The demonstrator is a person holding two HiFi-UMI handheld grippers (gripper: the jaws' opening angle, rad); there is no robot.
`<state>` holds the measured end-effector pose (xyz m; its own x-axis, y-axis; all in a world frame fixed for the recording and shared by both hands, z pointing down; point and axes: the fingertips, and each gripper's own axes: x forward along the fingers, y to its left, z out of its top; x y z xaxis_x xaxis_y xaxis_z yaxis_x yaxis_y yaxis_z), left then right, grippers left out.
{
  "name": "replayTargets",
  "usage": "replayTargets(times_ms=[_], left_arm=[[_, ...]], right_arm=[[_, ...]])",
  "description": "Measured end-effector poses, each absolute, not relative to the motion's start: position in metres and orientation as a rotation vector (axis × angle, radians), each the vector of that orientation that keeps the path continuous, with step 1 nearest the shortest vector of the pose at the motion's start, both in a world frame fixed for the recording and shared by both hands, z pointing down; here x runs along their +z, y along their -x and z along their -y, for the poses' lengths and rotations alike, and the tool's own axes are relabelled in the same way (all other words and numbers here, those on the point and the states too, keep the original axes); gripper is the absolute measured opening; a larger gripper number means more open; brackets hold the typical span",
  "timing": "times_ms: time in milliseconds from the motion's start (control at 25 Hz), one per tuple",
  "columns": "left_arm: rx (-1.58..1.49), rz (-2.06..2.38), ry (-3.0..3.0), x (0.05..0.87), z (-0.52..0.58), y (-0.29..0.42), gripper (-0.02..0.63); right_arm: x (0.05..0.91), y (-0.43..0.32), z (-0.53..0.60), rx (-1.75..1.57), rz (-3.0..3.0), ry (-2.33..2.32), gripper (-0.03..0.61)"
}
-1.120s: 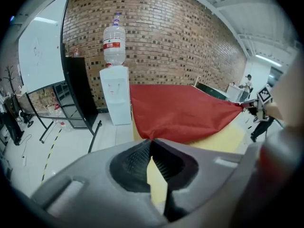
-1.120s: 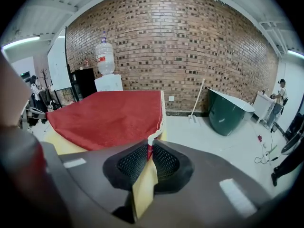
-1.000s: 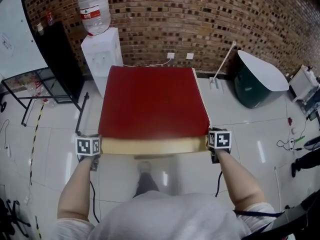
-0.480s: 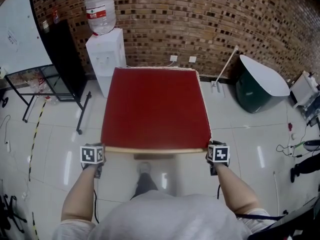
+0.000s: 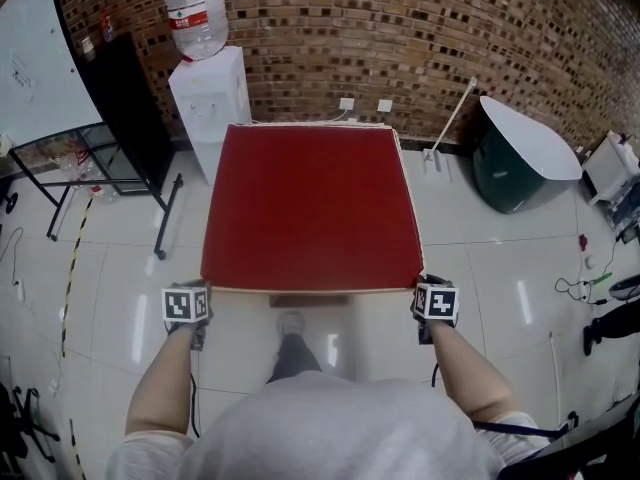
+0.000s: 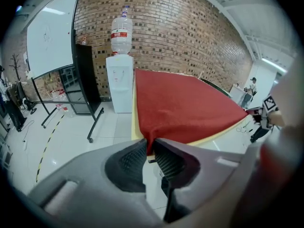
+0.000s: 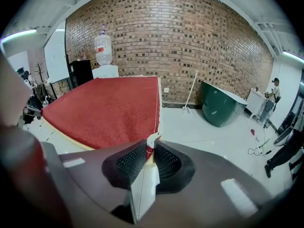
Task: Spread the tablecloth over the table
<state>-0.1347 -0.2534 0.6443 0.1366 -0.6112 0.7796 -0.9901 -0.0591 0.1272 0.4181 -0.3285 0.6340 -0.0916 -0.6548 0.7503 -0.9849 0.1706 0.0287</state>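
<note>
cloth: the red, square, fuzzy tablecloth [image 5: 310, 203] lies flat on the surface and covers almost all of its top.
surface: a square table with a pale tan edge [image 5: 300, 292]. only a thin tan strip shows, along the side next to the person.
left gripper: the grey two-jaw left gripper [image 6: 149, 148] is at the near left corner of the tablecloth. its jaws have just been opening. there is a small gap now. the red corner hangs in the gap, and the pads do not seem to squeeze it.
right gripper: the grey two-jaw right gripper [image 7: 149, 152] is at the near right corner. its jaws have just been opening too. the gap is narrow. the tip of the corner, red with a white under side, sits loose between the pads.
arms: two bare arms [image 5: 165, 388] reach forward, one on each side of the surface.
far left: a white water dispenser with a clear bottle on top [image 5: 208, 93] stands by the red-brown brick wall [image 5: 420, 28], just past the far left corner of the surface.
right side: a dark green tub with a white lid [image 5: 520, 158] sits on the white tile floor [image 5: 500, 258], well apart from the surface.
left side: a black board on a stand [image 5: 125, 118] is near the dispenser.
</note>
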Motion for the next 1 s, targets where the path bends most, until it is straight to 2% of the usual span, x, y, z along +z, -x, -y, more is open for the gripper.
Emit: replayTargets(times_ms=[120,600,800,920,1000], left_arm=[[0.696,1.542,-1.734,0.648,0.247,0.137,0.069],[0.622,1.555,-1.617,0.647,0.213,0.163,0.071],[0.470,1.593,-1.681,0.609,0.240,0.157,0.069],[0.368,1.536,-1.781,0.580,0.258,0.129,0.066],[0.333,1.462,-1.873,0.558,0.264,0.103,0.041]], right_arm=[[0.636,-0.422,0.326,0.681,1.831,-1.555,0.063],[0.633,-0.440,0.314,0.744,1.830,-1.575,0.087],[0.621,-0.468,0.306,0.733,1.765,-1.697,0.000],[0.609,-0.470,0.299,0.752,1.782,-1.722,0.000],[0.596,-0.458,0.293,0.768,1.831,-1.684,-0.001]])
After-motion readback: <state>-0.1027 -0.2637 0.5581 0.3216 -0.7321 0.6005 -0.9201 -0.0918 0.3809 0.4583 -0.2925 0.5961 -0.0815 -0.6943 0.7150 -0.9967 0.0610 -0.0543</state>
